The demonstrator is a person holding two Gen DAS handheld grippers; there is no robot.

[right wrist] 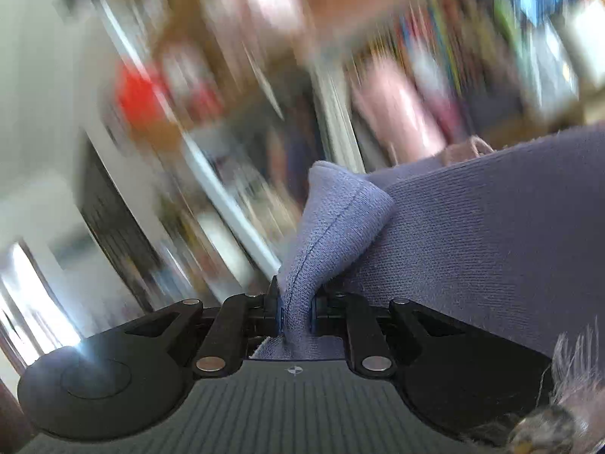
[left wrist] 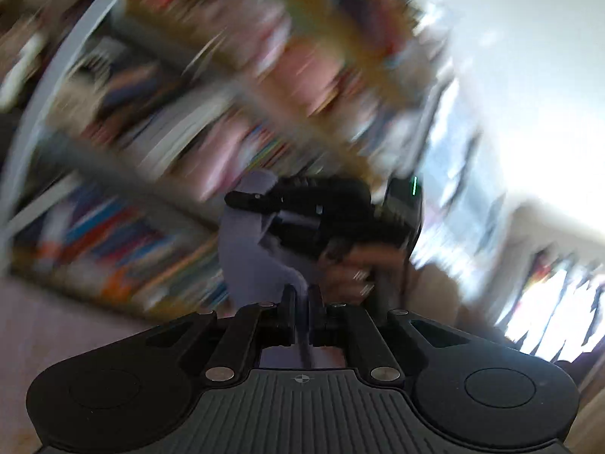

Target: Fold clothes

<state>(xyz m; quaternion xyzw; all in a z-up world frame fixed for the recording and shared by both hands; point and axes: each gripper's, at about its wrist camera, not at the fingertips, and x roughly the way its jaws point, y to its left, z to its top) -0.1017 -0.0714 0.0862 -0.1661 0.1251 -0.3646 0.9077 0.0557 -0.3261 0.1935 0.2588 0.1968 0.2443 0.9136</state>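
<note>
Right gripper [right wrist: 295, 312]: clamped on a bunched seam of the lavender knit garment [right wrist: 472, 246]; cloth pinched between the two black fingers, a stitched ridge rising from the jaws into a cone-shaped fold.
Left gripper [left wrist: 301, 312]: jaws nearly together, a thin strip of the same lavender cloth [left wrist: 249, 249] caught between them; gripping the garment.
Garment position: held off any surface, stretched between the two grippers; in the right wrist view fills the right half of the frame; in the left wrist view hangs as a narrow pale band ahead of the fingers.
Other gripper seen from left: black body of the right unit [left wrist: 325, 219] above and ahead, with a small green light; a hand [left wrist: 351, 265] wrapped round its handle.
Hidden / unclear: background heavily motion-blurred in both views; shelves of coloured spines [left wrist: 124, 234] only guessed at by shape; garment type not determinable; most of its outline cut off by the frame edge.
Counts: two grippers, one garment, one hand visible.
Texture: fine ribbed knit, matte, one straight line of stitching; fuzzy fringe-like fibres [right wrist: 574, 363] at lower right, identity unclear.
</note>
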